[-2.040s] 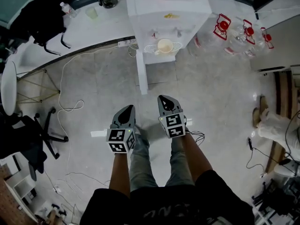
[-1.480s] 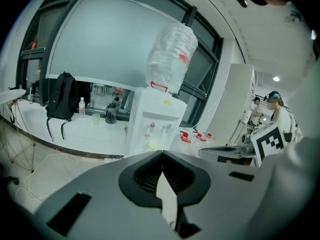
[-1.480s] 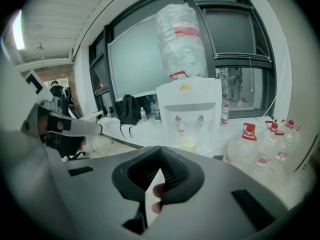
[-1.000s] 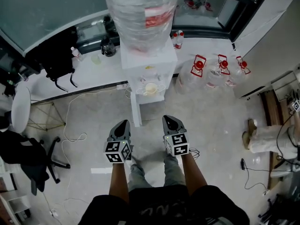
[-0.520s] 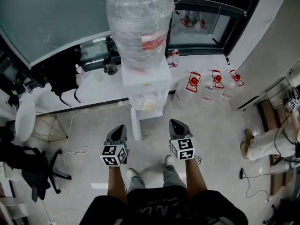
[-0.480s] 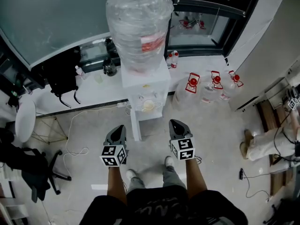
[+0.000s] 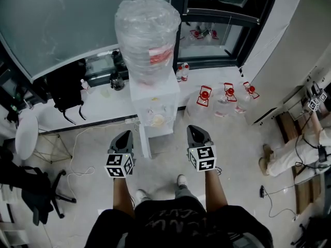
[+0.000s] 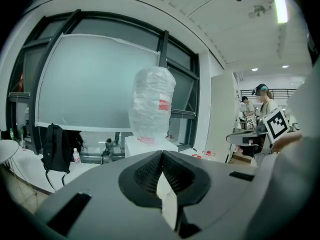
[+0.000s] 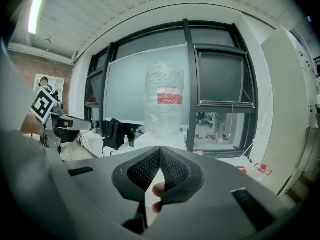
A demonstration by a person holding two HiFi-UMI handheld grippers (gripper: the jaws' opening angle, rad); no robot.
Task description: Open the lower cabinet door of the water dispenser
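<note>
The white water dispenser stands ahead of me with a big wrapped bottle on top. A narrow white panel juts out from its lower left front toward me; it looks like the lower door swung outward, seen edge-on. My left gripper and right gripper hover side by side short of the dispenser, apart from it, both shut with nothing held. The bottle shows level ahead in the left gripper view, above the left gripper. It rises as the bottle over the right gripper.
Several red-capped water jugs stand right of the dispenser. A black bag and small bottles sit on the white ledge at left. An office chair and floor cables lie left; a person's legs at right.
Both grippers have risen together and the view has lifted with them, so the dispenser and floor look smaller and farther below. Both stay shut and empty.
</note>
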